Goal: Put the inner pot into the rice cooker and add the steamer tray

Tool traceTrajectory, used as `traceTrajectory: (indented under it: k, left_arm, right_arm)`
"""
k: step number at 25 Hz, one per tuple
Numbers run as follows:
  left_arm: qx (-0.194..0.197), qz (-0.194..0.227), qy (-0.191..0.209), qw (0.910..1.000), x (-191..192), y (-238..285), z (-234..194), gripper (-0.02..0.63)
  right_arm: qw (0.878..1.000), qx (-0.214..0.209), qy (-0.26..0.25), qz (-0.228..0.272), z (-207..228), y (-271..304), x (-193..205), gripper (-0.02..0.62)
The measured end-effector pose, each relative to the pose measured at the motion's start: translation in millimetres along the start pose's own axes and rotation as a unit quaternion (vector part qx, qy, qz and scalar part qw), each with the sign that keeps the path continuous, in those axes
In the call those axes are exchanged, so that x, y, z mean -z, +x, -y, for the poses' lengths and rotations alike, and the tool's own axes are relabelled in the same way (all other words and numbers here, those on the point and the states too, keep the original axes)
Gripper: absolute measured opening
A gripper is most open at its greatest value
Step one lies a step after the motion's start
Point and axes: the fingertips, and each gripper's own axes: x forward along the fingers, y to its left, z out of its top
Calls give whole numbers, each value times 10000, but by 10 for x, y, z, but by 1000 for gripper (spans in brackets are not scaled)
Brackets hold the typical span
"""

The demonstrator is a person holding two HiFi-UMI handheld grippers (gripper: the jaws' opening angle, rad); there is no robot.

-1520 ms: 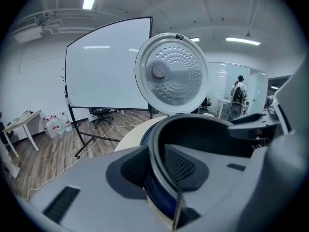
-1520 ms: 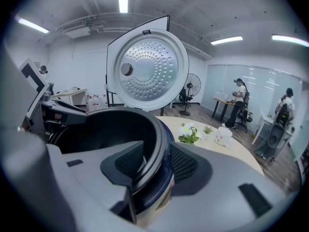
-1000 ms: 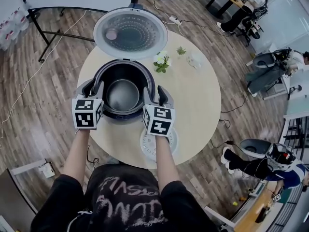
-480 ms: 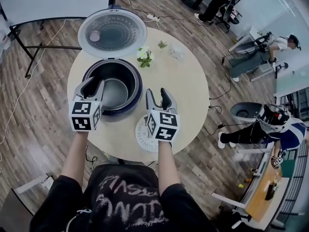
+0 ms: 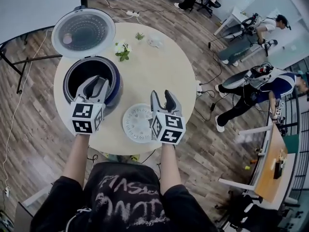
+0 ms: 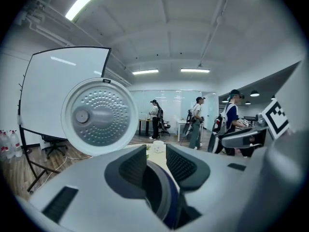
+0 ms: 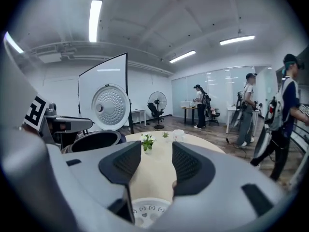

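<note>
The dark blue rice cooker (image 5: 72, 69) stands at the left of the round table with its lid (image 5: 83, 32) swung up. The inner pot (image 5: 79, 80) sits inside it. My left gripper (image 5: 98, 82) hovers over the cooker's near right rim, open; in the left gripper view that rim (image 6: 166, 192) shows below the left gripper (image 6: 155, 158), untouched. The white perforated steamer tray (image 5: 136, 123) lies flat on the table near the front edge. My right gripper (image 5: 161, 96) is just right of the tray, open and empty. In the right gripper view the tray (image 7: 147, 211) lies beneath the right gripper (image 7: 155, 161).
On the far side of the table (image 5: 169, 66) stand a small flower pot (image 5: 123, 50), a tiny plant (image 5: 139, 35) and a white cup (image 5: 155, 41). A whiteboard stands behind the cooker. Several people, chairs and floor cables lie to the right.
Both grippers have left the cooker's sides and come back toward me and to the right. The right one now sits beside the steamer tray; the left stays over the cooker's near rim.
</note>
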Motion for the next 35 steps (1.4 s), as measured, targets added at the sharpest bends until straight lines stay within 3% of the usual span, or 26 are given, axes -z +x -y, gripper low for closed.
traceTrajectory:
  k: [8, 16, 25, 35]
  left_arm:
    - [269, -7, 207, 9994, -29, 71, 812, 138]
    - [227, 32, 289, 9993, 28, 24, 1271, 138]
    - [132, 48, 299, 9995, 109, 17, 1380, 138]
    - [-19, -453, 106, 9989, 569, 11, 1325, 138]
  right_arm:
    - [9993, 164, 325, 94, 661, -504, 76, 199]
    - [9985, 156, 422, 299, 1065, -796, 190, 180]
    - [9985, -61, 396, 367, 1134, -817, 243, 183]
    - [9985, -255, 479, -124, 1054, -698, 607, 183]
